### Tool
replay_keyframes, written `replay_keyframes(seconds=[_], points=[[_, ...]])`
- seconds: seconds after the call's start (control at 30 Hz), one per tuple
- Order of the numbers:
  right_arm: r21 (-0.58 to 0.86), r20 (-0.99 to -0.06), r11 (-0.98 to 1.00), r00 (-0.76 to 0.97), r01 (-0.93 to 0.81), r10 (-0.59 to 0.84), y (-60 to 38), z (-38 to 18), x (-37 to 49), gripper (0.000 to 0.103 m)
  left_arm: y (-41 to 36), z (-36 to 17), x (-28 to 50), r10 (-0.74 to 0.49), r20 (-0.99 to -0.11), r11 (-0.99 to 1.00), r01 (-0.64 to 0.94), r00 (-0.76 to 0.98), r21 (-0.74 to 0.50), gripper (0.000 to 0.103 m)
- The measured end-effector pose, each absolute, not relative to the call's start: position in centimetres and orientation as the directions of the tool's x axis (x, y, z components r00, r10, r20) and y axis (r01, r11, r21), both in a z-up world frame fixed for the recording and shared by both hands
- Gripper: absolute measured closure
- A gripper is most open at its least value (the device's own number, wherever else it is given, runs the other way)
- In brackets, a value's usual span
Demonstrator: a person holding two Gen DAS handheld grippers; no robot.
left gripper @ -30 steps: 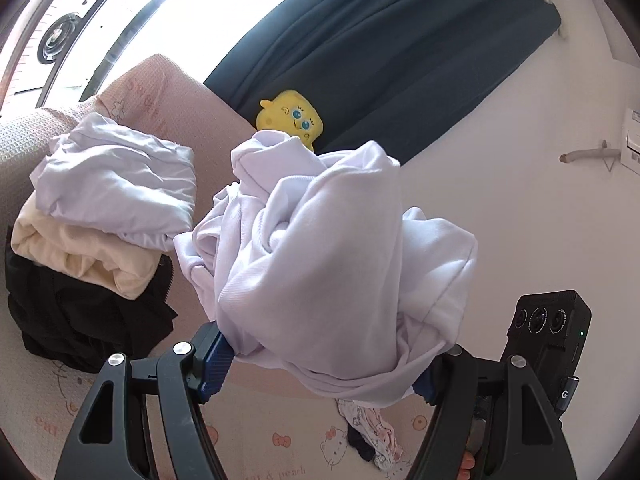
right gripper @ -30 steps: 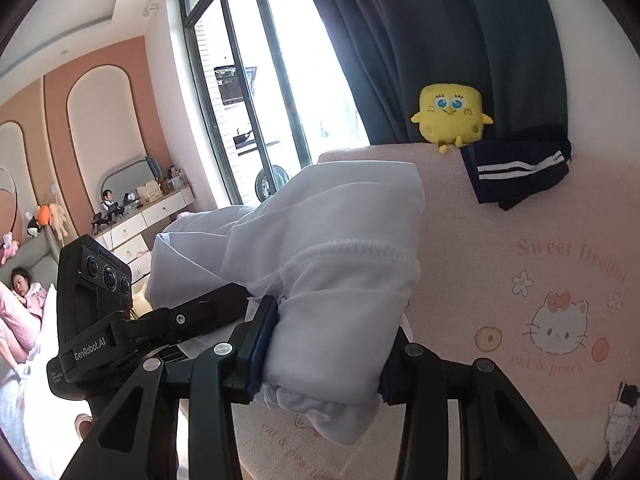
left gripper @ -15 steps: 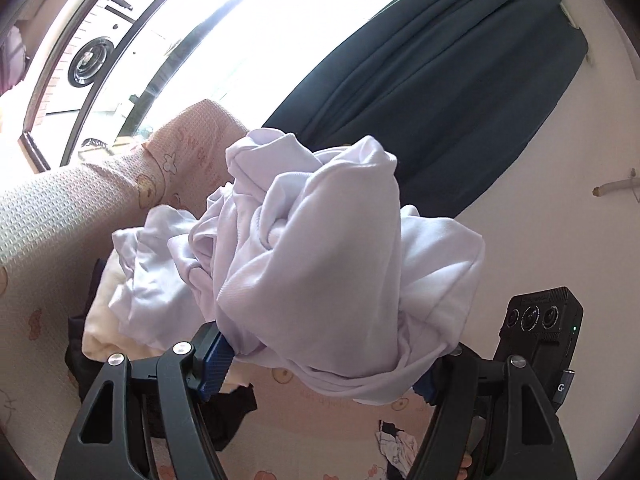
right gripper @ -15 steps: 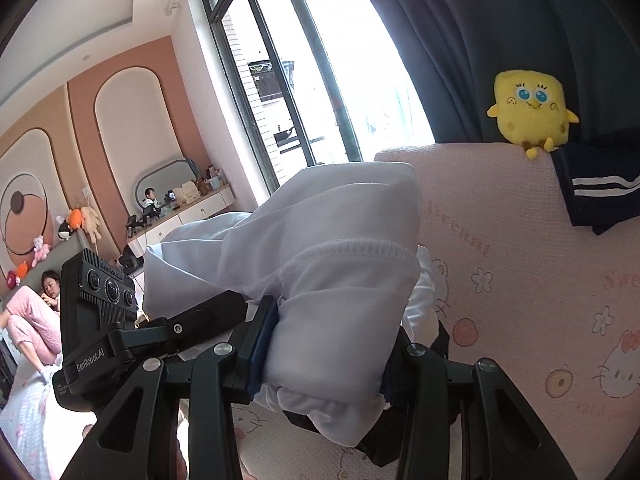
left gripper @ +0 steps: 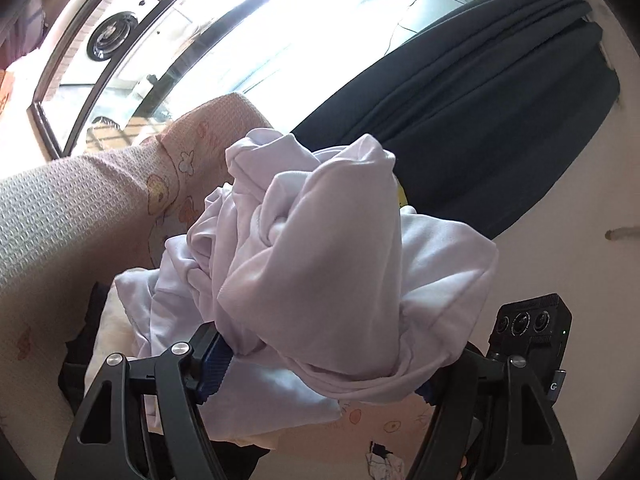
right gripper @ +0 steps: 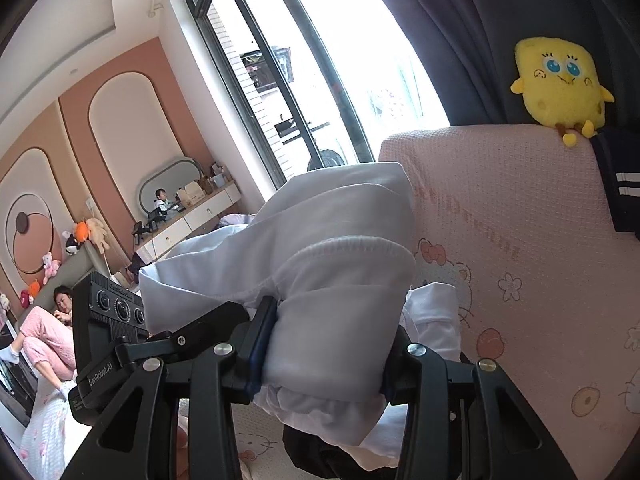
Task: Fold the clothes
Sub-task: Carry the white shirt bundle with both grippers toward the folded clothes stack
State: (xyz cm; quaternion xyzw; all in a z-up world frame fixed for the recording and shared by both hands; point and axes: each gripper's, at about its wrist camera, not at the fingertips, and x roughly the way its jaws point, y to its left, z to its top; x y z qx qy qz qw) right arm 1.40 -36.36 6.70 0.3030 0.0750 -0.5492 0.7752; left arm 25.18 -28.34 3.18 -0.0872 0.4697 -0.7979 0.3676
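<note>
Both grippers carry one folded white garment [left gripper: 320, 264] above the pink sofa. My left gripper [left gripper: 320, 372] is shut on one bunched end of it; the cloth bulges up and hides most of the view ahead. In the right wrist view my right gripper [right gripper: 324, 354] is shut on the other end of the white garment [right gripper: 340, 280], its blue pads pressed into the thick fold. Below and just beyond sits a stack of folded clothes [left gripper: 132, 300]: white on top, cream under it, black at the bottom, partly hidden by the held garment.
A pink cartoon-print cover [right gripper: 520, 248] drapes the sofa seat and backrest. A yellow plush toy [right gripper: 560, 88] and a navy striped garment [right gripper: 624, 188] sit on the backrest top. Dark curtains [left gripper: 480, 120] and a bright window lie behind. A person in pink [right gripper: 44, 332] lies far left.
Both grippers have carried the white garment sideways towards the stack, which now lies right under and behind it. The plush toy has slid right in the right wrist view. Both grips are unchanged.
</note>
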Motion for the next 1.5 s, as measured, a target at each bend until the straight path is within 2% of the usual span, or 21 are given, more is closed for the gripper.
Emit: replay_keyframes(seconds=[0.13,0.33,0.43,0.5,0.63,0.73,0.83,1.03,1.17,1.3,1.43,1.5], points=[[0.418,-0.479,0.182,0.386,0.89,-0.788,-37.5,5.5,0.7,0.059,-29.6,0.9,24.9,-0.648,-0.184,-0.249,0.434,-0.739,-0.866,0.033],[0.474,-0.537,0.121,0.395,0.872,-0.745,-39.0,2.6,-0.5,0.059,-28.6,1.2,23.3,-0.689,-0.339,-0.251,0.651,-0.64,-0.717,0.032],[0.545,-0.519,0.103,0.431,0.832,-0.738,-39.5,1.2,-1.6,0.058,-28.1,0.8,23.2,-0.705,-0.383,-0.254,0.717,-0.597,-0.65,0.031],[0.551,-0.498,0.117,0.438,0.826,-0.749,-39.0,1.3,-1.8,0.058,-28.0,0.8,23.3,-0.711,-0.37,-0.256,0.71,-0.598,-0.656,0.031],[0.511,-0.41,0.185,0.427,0.839,-0.806,-37.3,3.6,-1.2,0.058,-26.9,2.5,24.0,-0.756,-0.275,-0.285,0.677,-0.594,-0.678,0.031],[0.484,-0.413,0.203,0.427,0.851,-0.804,-37.0,5.4,-0.2,0.058,-27.7,4.4,24.5,-0.757,-0.269,-0.3,0.683,-0.596,-0.666,0.03],[0.475,-0.362,0.25,0.446,0.844,-0.819,-36.8,6.9,0.7,0.058,-28.0,5.4,24.9,-0.764,-0.276,-0.304,0.702,-0.583,-0.644,0.03],[0.462,-0.431,0.207,0.423,0.862,-0.797,-38.5,5.2,1.6,0.058,-29.1,3.2,26.1,-0.737,-0.3,-0.264,0.666,-0.605,-0.697,0.03],[0.438,-0.522,0.118,0.36,0.891,-0.773,-39.9,1.8,0.8,0.058,-29.2,0.5,25.2,-0.728,-0.368,-0.233,0.714,-0.579,-0.661,0.029],[0.436,-0.531,0.107,0.351,0.894,-0.771,-40.0,0.9,-0.3,0.058,-28.5,-0.5,24.5,-0.732,-0.397,-0.228,0.748,-0.554,-0.623,0.019],[0.428,-0.533,0.108,0.347,0.897,-0.771,-39.9,1.5,-0.3,0.058,-26.5,1.4,24.8,-0.777,-0.398,-0.201,0.791,-0.488,-0.578,0.019],[0.441,-0.531,0.102,0.351,0.892,-0.771,-39.9,1.5,-0.3,0.058,-25.8,2.9,25.4,-0.813,-0.358,-0.213,0.808,-0.458,-0.55,0.019]])
